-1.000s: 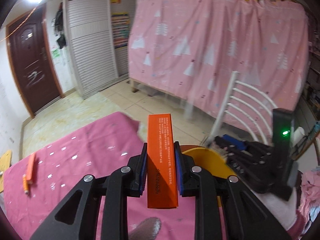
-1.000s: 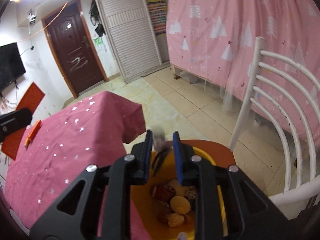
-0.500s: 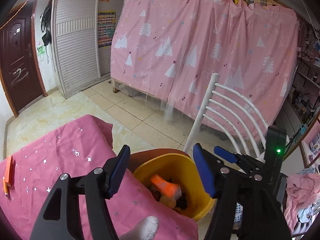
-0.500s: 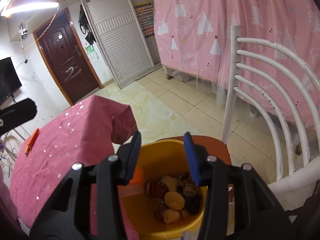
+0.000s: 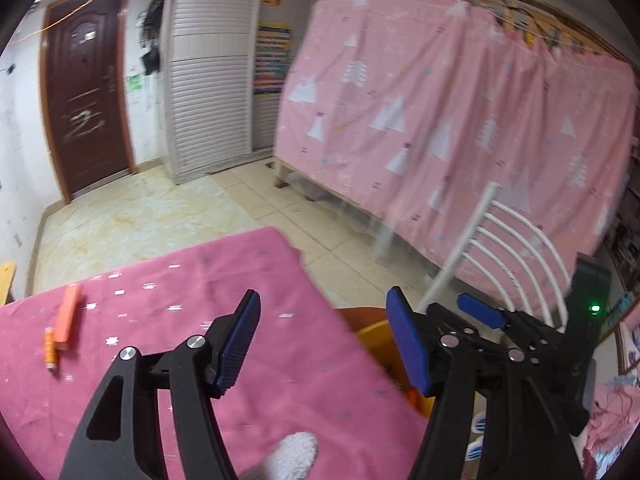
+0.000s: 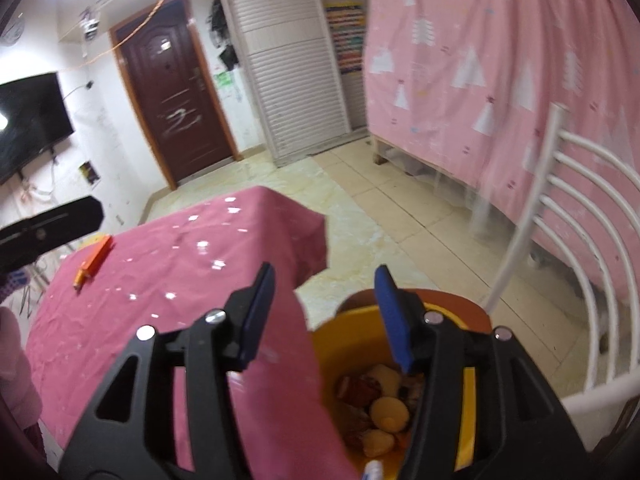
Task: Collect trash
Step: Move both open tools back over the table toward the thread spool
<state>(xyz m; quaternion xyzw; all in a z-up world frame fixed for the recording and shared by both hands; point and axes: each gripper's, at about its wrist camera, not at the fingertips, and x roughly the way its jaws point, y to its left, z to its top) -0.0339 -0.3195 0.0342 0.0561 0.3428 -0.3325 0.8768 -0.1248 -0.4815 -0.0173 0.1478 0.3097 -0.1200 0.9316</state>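
Two bits of trash wait on the cloth; the bin sits at the table's corner.

An orange box and a small orange tube lie together, far left on the pink tablecloth, well apart from the yellow bin, which already holds scraps. The left gripper is released and empty; the right gripper is empty, jaws opening. Best next: reach across, straddle the box's narrow sides, close squarely.

Pink curtain, brown door

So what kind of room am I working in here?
Most likely a lived-in bedroom or dorm room: a curtained bed frame, a shuttered wardrobe, a wall-mounted TV, and a cloth-covered table.
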